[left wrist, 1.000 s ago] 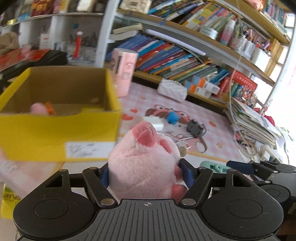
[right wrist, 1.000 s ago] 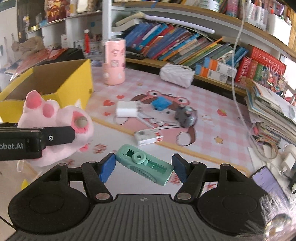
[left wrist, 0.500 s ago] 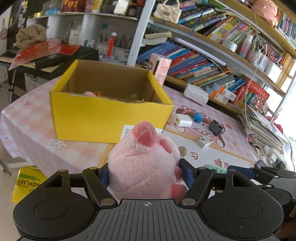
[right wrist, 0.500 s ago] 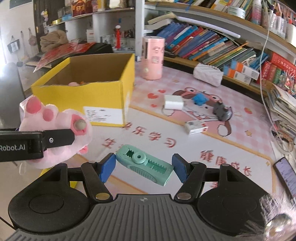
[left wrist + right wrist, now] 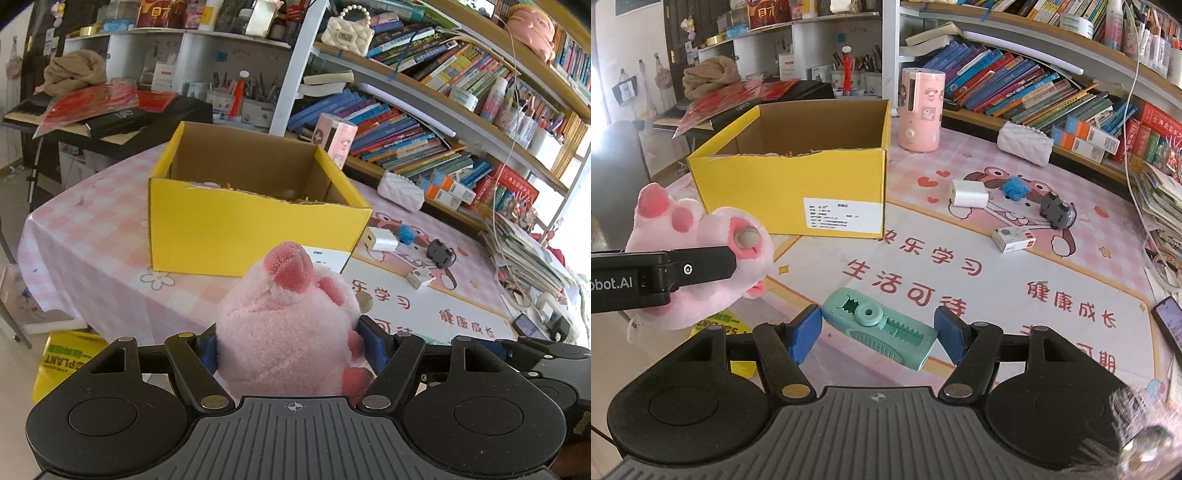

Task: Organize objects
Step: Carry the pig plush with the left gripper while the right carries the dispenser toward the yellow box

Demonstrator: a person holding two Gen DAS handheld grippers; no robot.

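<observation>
We carry two items: left hand-held gripper [image 5: 291, 347] clamps pink plush [image 5: 288, 325], right hand-held gripper [image 5: 875, 332] pinches green clip [image 5: 882, 326] (both bottom centre). Next: reach over yellow box [image 5: 790, 188], centre-left, release inside.

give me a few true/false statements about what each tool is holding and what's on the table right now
1. The left tool grips a pink plush toy. True.
2. The right tool holds a white charger block. False: it holds a mint green toothed clip; the white charger block lies on the table mat.
3. The yellow box is closed with a lid. False: its top is open.
4. A pink cylindrical container stands upright behind the box. True.
5. The plush toy is already inside the box. False: it is in the left tool, in front of the box.
</observation>
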